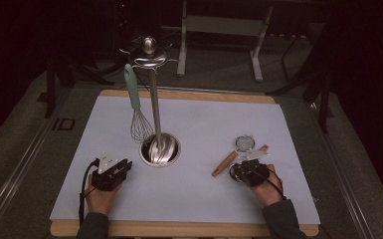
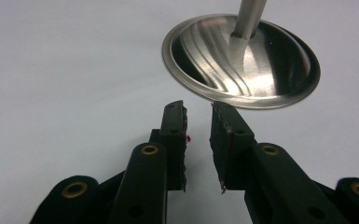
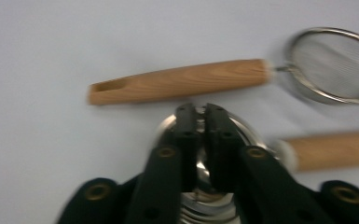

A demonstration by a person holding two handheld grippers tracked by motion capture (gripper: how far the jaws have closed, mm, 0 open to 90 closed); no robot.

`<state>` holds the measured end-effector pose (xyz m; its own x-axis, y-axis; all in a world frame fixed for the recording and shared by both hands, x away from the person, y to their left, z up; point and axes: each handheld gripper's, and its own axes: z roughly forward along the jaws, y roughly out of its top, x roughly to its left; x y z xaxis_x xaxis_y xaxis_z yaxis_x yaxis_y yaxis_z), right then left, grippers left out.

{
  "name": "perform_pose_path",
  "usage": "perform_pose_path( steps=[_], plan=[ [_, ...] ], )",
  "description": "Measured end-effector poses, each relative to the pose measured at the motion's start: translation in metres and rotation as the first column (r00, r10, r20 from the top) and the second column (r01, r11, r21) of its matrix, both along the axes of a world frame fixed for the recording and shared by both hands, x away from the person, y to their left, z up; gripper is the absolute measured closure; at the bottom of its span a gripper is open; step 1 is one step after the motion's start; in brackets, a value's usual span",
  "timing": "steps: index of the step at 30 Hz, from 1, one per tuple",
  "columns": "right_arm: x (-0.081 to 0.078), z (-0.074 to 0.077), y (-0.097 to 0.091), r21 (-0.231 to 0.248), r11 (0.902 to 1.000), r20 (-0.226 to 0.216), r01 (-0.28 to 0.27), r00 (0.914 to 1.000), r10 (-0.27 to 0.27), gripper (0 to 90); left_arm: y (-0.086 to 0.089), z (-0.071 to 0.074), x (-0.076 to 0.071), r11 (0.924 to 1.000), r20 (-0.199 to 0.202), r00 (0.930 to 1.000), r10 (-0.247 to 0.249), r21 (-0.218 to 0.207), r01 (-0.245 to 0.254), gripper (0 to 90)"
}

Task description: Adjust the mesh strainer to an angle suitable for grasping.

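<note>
A steel utensil stand rises from a round dished base at mid-table, and a whisk with a teal handle hangs from its top. My left gripper rests on the white mat just left of that base. The left gripper is open with nothing between its jaws. On the right lie a small mesh strainer with a wooden handle and a metal ladle with a wooden handle. My right gripper is over the ladle's bowl, jaws shut together.
The white mat covers a wooden board whose edge shows along the near and far sides. A metal frame stands on the dark floor beyond the table. A person's hands and sleeves enter from the bottom.
</note>
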<state>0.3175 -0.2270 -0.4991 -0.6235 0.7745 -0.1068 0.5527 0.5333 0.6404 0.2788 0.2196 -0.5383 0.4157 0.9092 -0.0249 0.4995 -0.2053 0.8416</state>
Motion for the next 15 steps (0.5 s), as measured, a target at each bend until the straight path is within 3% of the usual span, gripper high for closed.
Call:
perform_pose_path(
  steps=[4, 10, 15],
  plan=[
    [-0.003, -0.008, 0.015, -0.033, 0.9978, -0.014, -0.058, 0.9982, 0.058, 90.0, -0.001, 0.000, 0.000, 0.9999, -0.002, 1.0000, 0.002, 0.012, -0.002, 74.7],
    [-0.004, -0.012, 0.029, -0.049, 0.9936, -0.017, -0.102, 0.9947, 0.101, 90.0, -0.002, 0.000, 0.000, 0.9996, -0.001, 1.0000, 0.004, 0.027, -0.004, 74.1],
    [-0.003, -0.017, 0.043, -0.091, 0.9863, -0.018, -0.138, 0.9904, 0.137, 90.0, -0.003, 0.000, 0.000, 0.9995, -0.002, 1.0000, 0.003, 0.031, -0.003, 74.1]
  ],
)
